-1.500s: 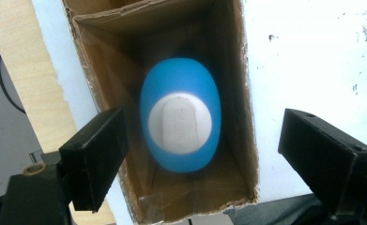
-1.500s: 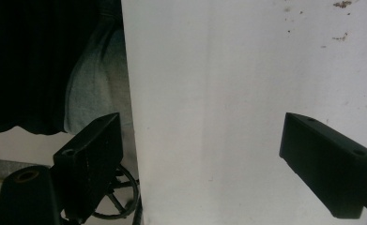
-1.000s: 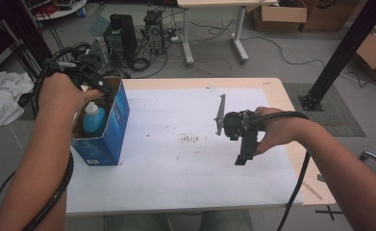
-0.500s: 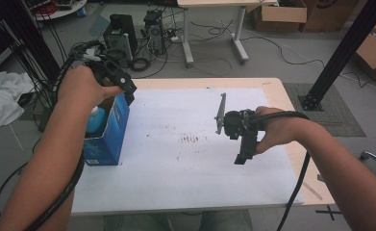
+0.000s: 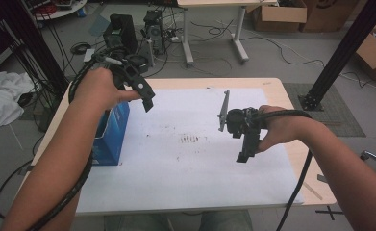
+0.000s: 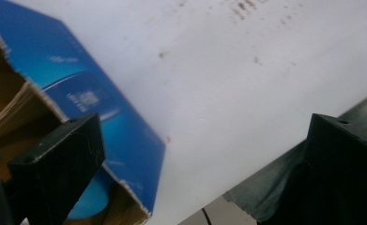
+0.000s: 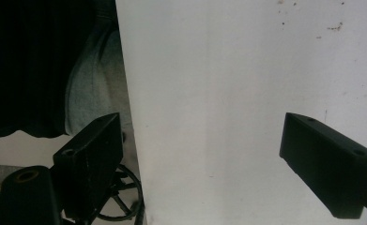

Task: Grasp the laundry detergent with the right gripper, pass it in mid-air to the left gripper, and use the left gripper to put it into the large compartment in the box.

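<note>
— Moved? 
— L claw (image 5: 144,98) lifted out of box (image 5: 109,139), jaws apart, empty.
— Box now?
— Just below-left of it, table's (image 5: 267,86) left edge. R claw (image 5: 243,149) well apart, agape, idle.

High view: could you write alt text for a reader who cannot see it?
A person holds an open left gripper above a blue box at the left of a white-covered table. The right gripper hangs over the sheet's right side, with nothing in it.
</note>
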`<action>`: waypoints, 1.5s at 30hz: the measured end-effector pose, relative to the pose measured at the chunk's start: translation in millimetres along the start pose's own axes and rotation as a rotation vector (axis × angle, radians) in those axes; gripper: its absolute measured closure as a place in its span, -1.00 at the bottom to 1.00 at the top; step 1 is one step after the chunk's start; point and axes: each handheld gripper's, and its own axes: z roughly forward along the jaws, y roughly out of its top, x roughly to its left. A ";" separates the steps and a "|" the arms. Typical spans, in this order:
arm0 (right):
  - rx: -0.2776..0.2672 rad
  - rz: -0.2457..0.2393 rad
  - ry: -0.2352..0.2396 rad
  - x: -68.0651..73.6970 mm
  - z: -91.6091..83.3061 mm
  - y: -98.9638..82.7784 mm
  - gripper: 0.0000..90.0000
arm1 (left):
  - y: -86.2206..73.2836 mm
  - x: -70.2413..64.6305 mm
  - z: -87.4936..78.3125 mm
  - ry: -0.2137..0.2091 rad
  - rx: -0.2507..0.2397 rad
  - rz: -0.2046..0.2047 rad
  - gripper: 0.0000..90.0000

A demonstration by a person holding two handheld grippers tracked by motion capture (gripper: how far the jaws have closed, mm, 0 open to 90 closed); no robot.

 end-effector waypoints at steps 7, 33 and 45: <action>0.016 0.002 -0.002 -3.0 0.5 0.7 -0.69 | 7.4 -19.9 18.9 -0.159 0.057 0.220 -1.00; 0.033 0.006 0.009 -14.5 2.9 -0.6 -0.69 | -5.7 -81.2 50.1 -0.165 0.128 0.804 -1.00; 0.034 -0.002 0.008 -15.6 3.7 1.6 -0.69 | -7.7 -81.9 45.4 -0.169 0.119 0.823 -1.00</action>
